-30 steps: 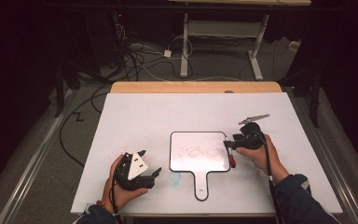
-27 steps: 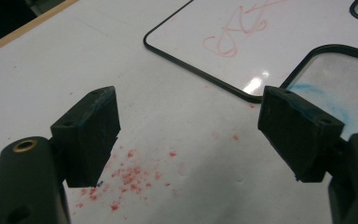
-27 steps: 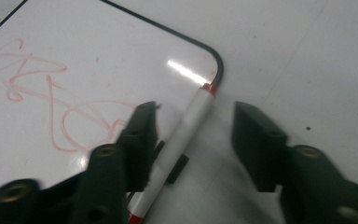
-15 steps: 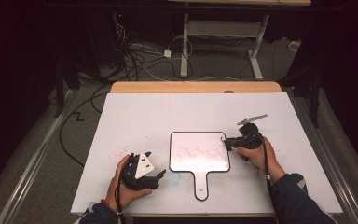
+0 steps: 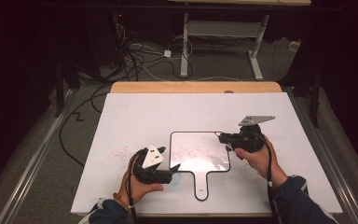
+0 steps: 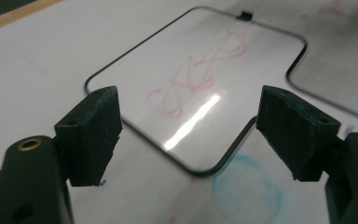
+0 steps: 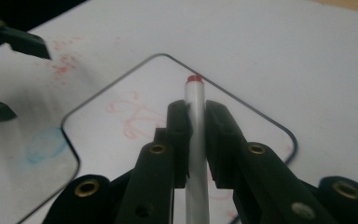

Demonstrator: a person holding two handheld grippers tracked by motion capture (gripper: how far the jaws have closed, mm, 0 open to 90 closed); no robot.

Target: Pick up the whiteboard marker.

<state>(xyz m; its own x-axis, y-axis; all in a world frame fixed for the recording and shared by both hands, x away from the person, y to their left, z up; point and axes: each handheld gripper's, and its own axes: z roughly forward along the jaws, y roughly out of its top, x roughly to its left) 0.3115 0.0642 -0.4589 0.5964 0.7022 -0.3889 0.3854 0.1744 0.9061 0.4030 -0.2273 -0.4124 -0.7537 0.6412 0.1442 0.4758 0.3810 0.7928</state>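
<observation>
One small whiteboard (image 5: pixel 199 156), one marker (image 7: pixel 196 140) clamped in right gripper (image 7: pixel 196 114) jaws, left gripper (image 6: pixel 189 133) jaws wide, empty

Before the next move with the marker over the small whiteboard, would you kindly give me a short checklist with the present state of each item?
1. Marker clamped between the pads of the right hand-held gripper: ok.
2. Red tip points out ahead of the pads: ok.
3. Tip touching the whiteboard: cannot tell.
4. Left hand-held gripper open, nothing between its pads: ok.
5. Whiteboard flat on the table, handle toward the person: ok.
6. Board clean: not ok, the red scribble is on it.
</observation>
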